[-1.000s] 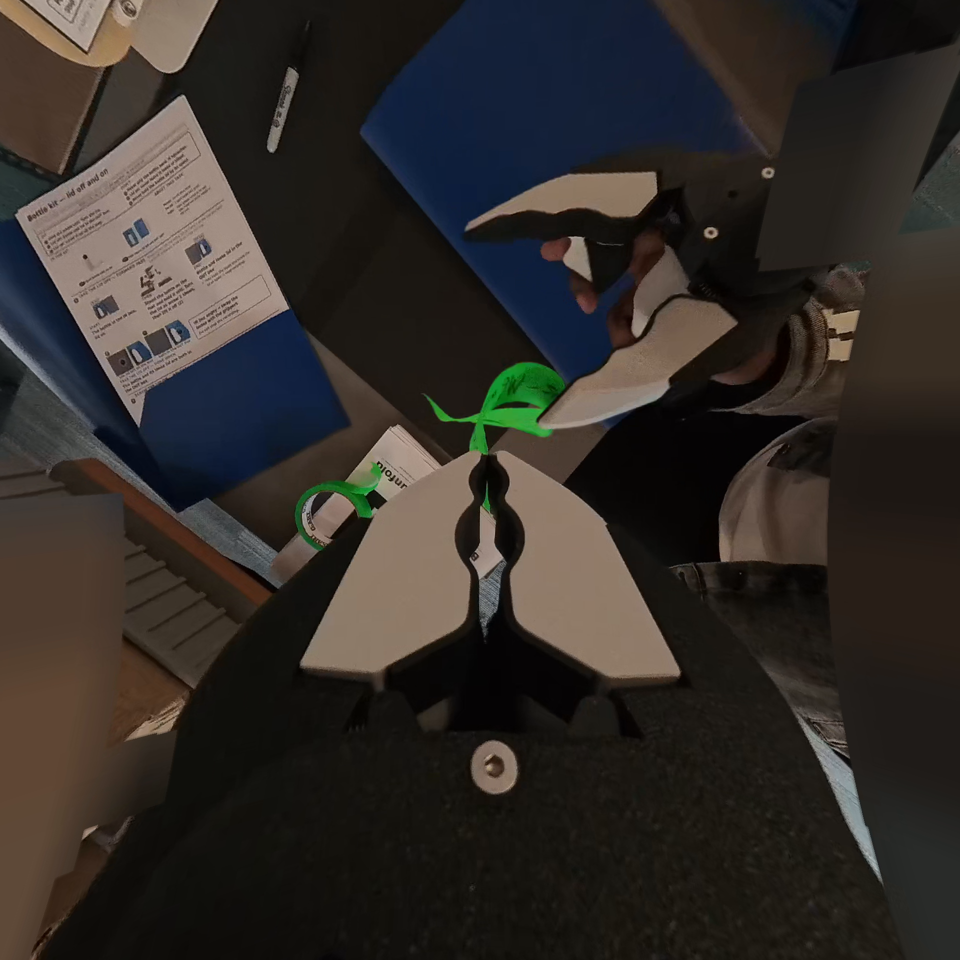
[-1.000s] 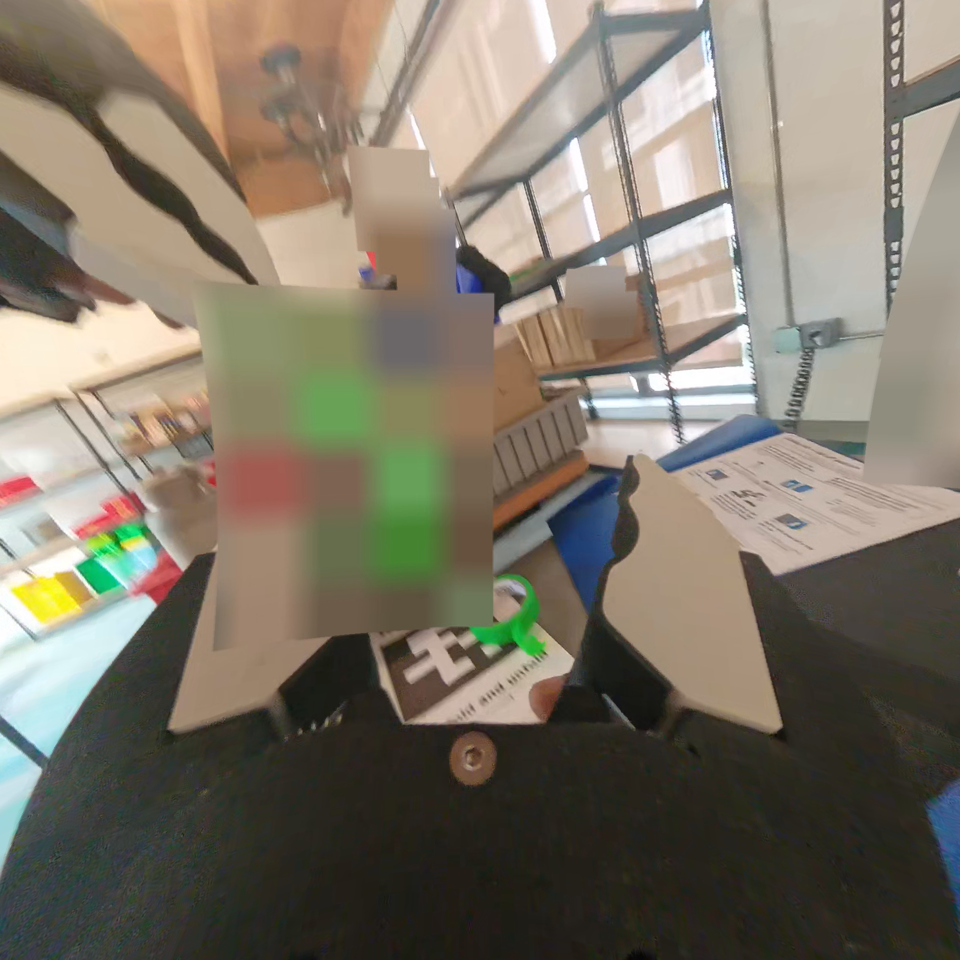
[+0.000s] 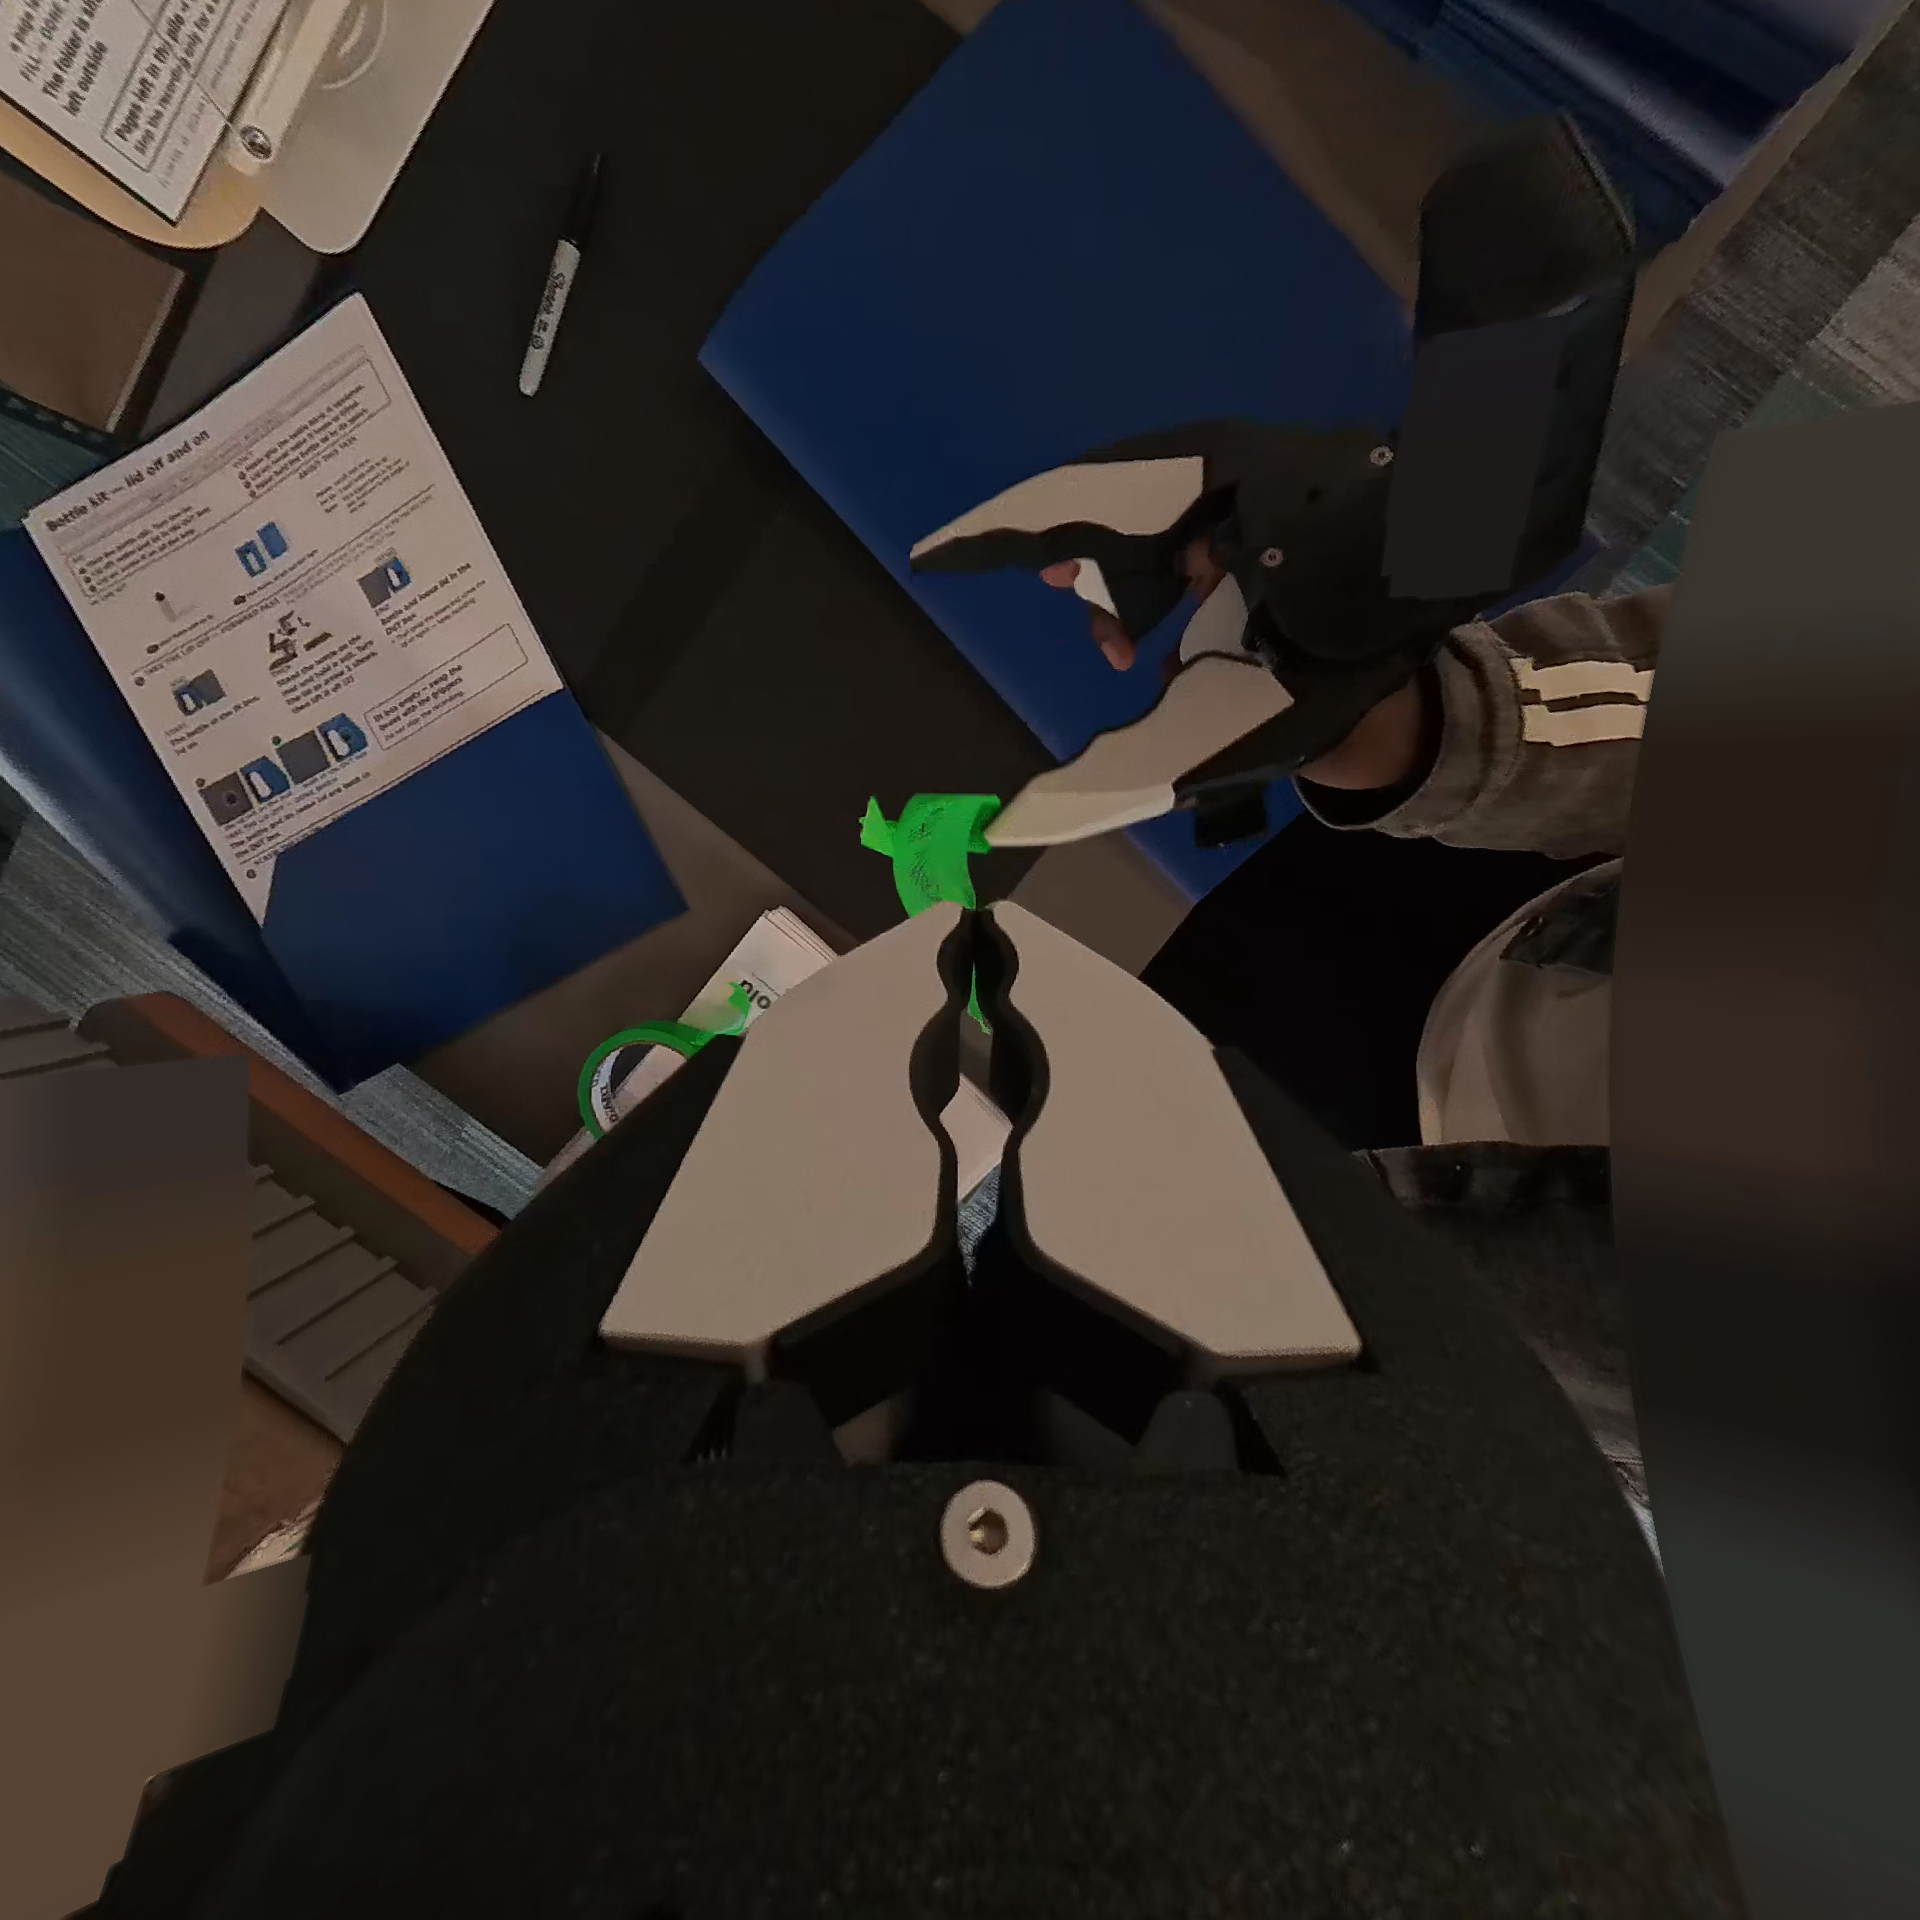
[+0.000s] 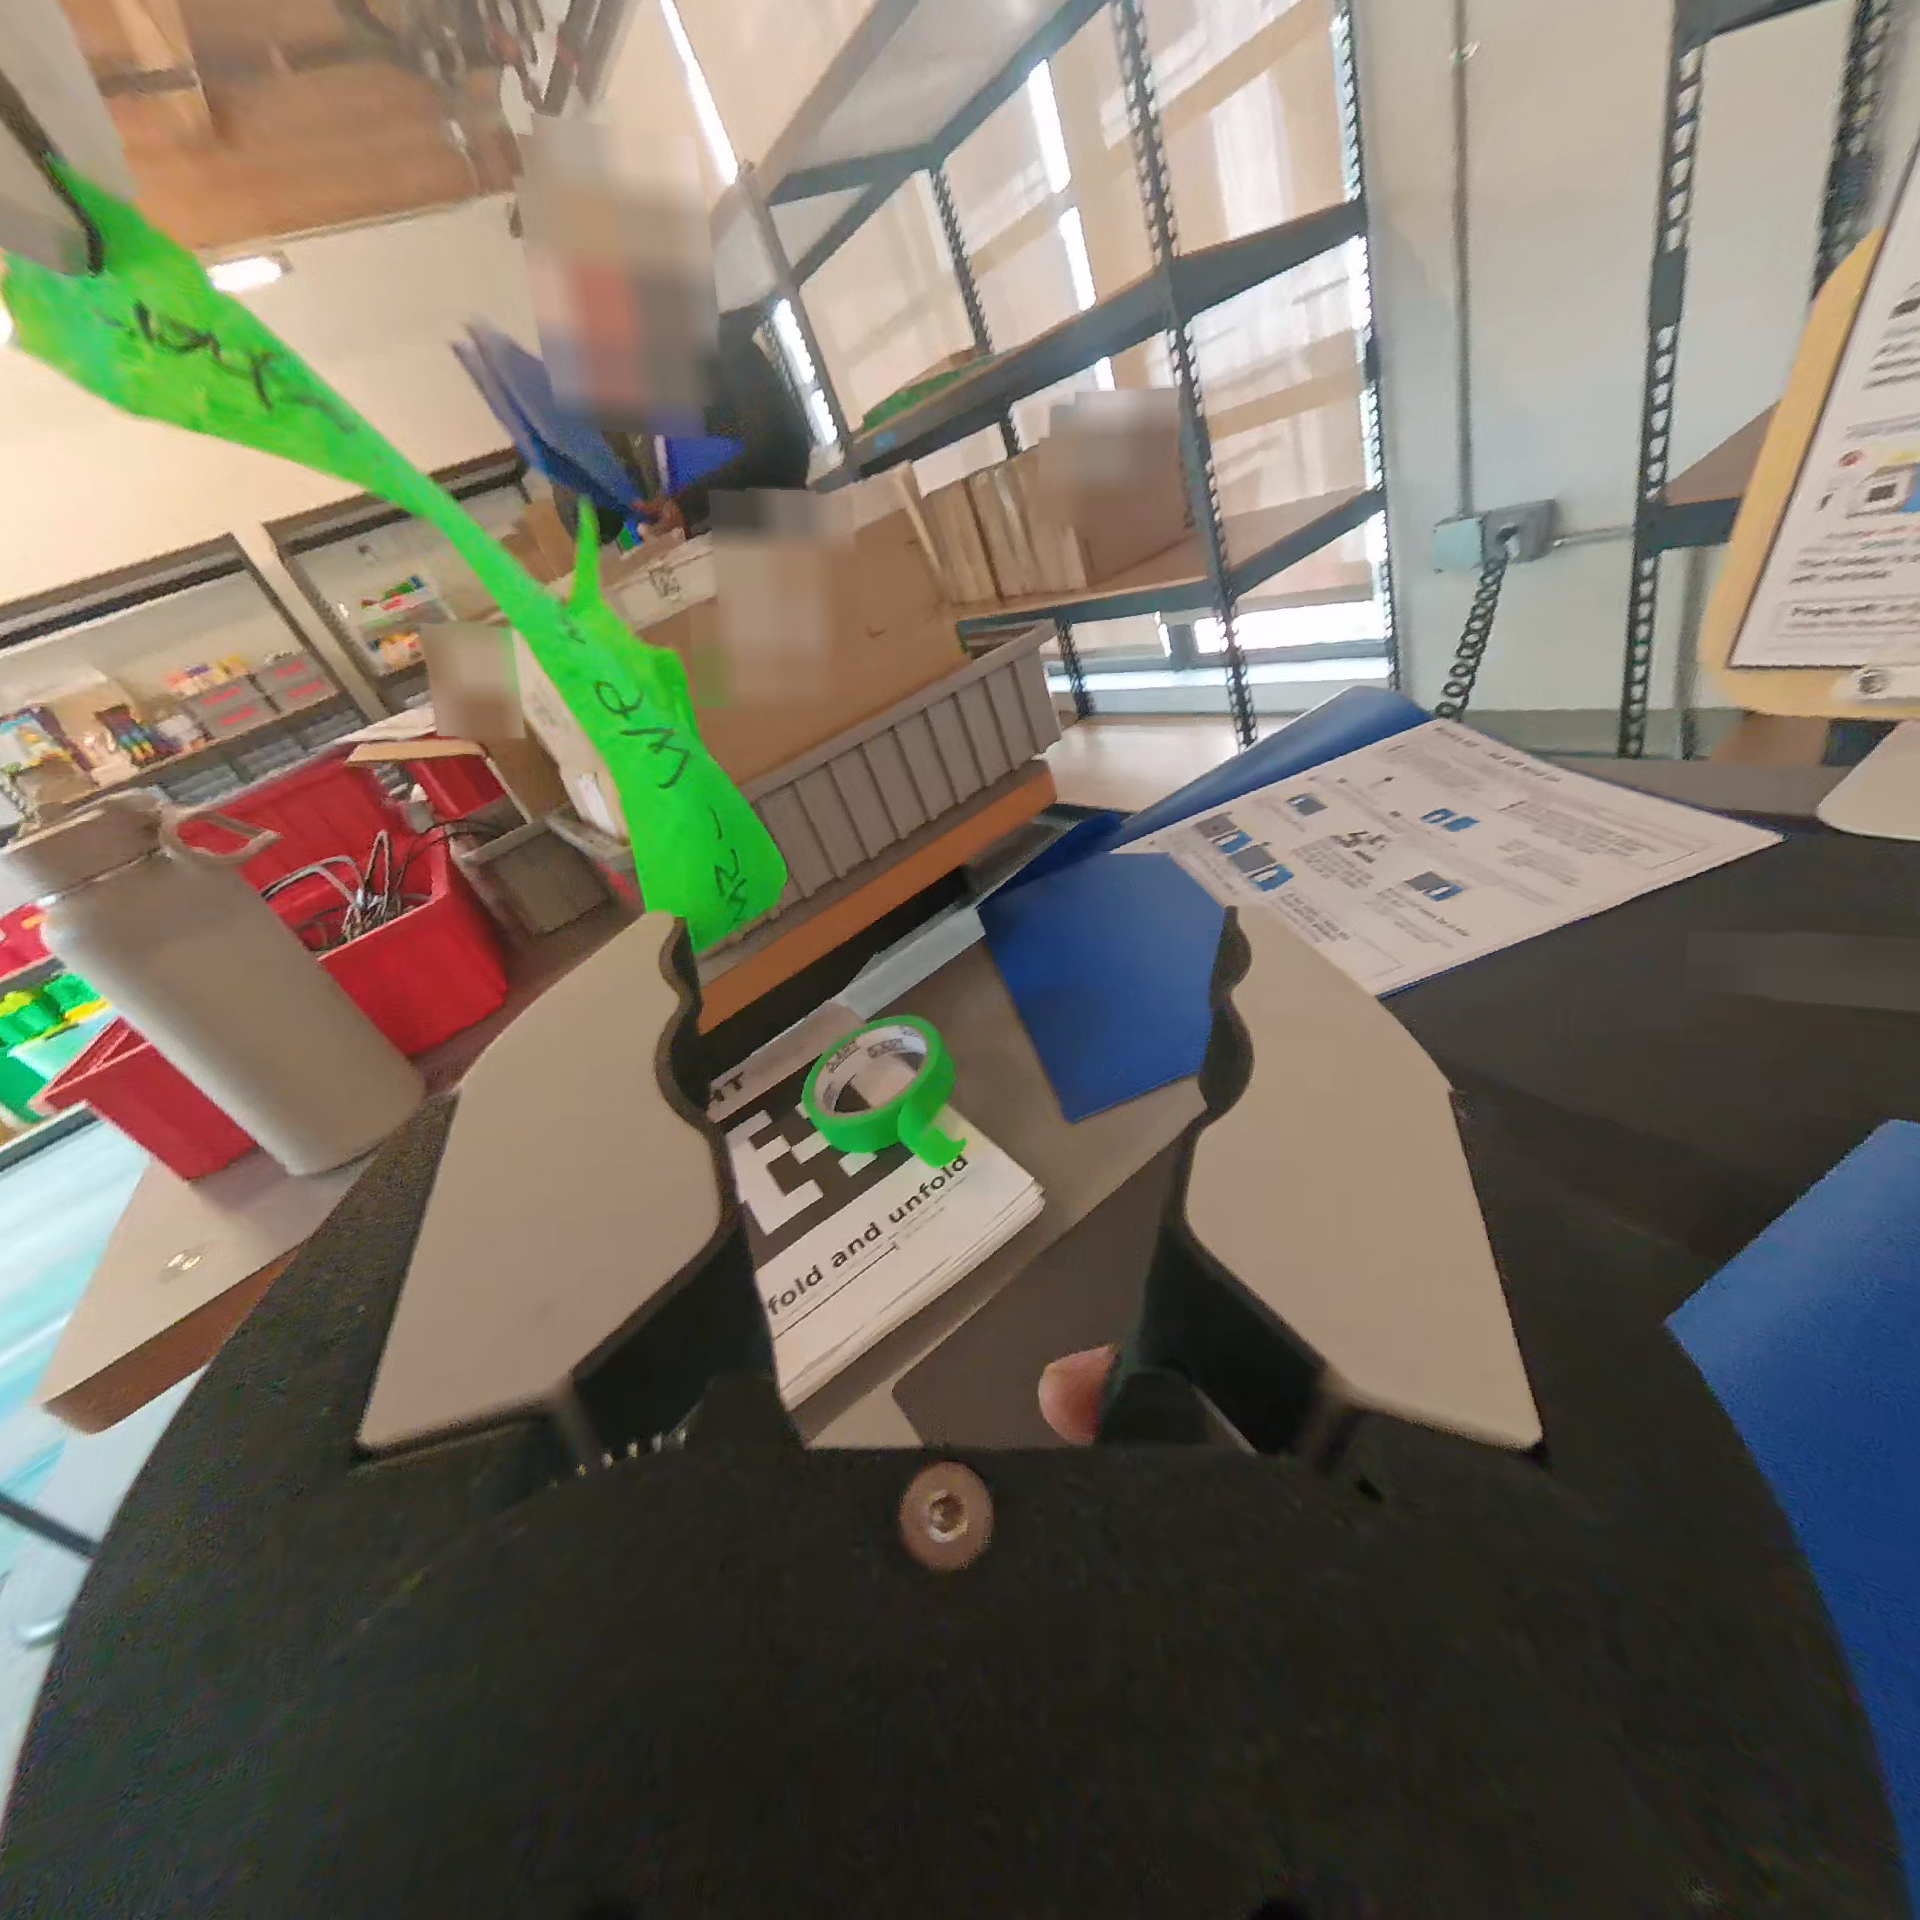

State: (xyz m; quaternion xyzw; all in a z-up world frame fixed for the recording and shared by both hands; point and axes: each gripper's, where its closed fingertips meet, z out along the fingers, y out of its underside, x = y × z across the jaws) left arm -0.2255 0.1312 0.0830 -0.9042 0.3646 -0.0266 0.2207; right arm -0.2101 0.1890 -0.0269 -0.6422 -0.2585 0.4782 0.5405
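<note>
The left claw (image 3: pixel 971 914) is clenching a strip of green tape (image 3: pixel 935 847) bearing black handwriting, pinched at its tips. The right claw (image 4: pixel 951 997) is standing released, jaws wide apart, with one finger (image 3: pixel 1101 795) touching the strip's far end at two o'clock from the left claw. Below, a green tape roll (image 4: pixel 878 1081) is resting on a stack of printed leaflets (image 4: pixel 894 1216) on the worktop (image 4: pixel 1662 997). A printed instruction sheet (image 3: pixel 291 613) is lying on a blue folder (image 3: pixel 436 831) at ten o'clock, a marker pen (image 3: pixel 556 291) at eleven, and a second blue folder (image 3: pixel 1039 312) at one o'clock. A grey bottle (image 4: pixel 208 987) is standing at nine o'clock in the right wrist view.
</note>
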